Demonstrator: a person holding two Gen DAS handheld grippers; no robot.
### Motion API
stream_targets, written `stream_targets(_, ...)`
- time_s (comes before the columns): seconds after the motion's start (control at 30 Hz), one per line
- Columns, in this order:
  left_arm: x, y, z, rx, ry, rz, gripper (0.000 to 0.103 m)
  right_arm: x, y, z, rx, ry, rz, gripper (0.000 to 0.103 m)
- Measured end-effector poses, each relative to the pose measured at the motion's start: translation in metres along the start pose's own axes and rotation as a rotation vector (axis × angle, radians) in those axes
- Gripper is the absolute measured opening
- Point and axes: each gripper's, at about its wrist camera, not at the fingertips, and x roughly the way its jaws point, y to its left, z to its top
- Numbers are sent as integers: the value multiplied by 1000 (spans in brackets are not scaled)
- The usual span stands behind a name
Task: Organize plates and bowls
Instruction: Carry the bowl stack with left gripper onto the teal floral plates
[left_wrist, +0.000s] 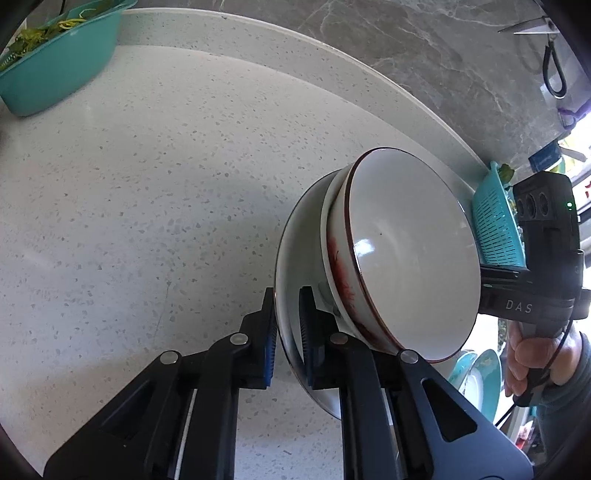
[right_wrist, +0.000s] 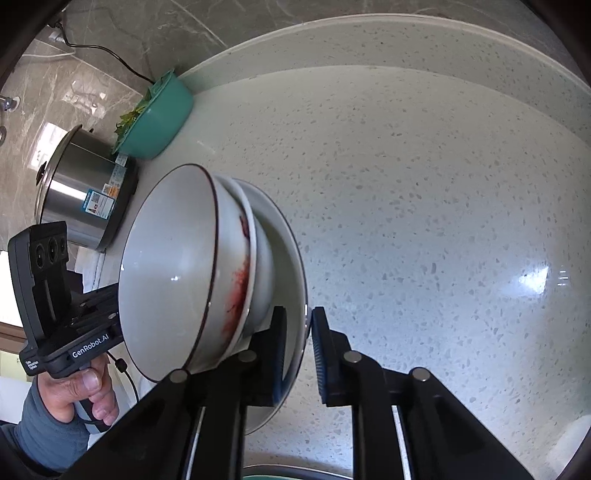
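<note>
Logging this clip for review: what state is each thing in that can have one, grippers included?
left gripper: shut on the plate's rim
right gripper: shut on the plate's opposite rim
plate: held between both grippers, carrying the bowls
bowls: two nested on the plate, empty; lower one smeared red outside
teal basin: on the counter, holding green scraps
steel pot: on the counter, lid on

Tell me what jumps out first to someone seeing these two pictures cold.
A stack of white bowls with red smears sits on a white plate, held over the speckled counter. The left tongs and right tongs each pinch the plate's rim from opposite sides. A teal basin of greens stands by the back wall.
</note>
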Motion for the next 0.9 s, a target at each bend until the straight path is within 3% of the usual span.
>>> stream_targets(0.47, -2, -12, -6, -2, -18, 20, 6, -10, 10, -6, -10, -48, -56, 17)
stream_targets(0.73, -26, -21, -12, 22, -48, 26, 6, -28, 17, -11, -20, -86, -54, 17)
stream_targets(0.9, -56, -43, -14, 60, -70, 13, 6, -62, 25, -21, -27, -133, -57, 17)
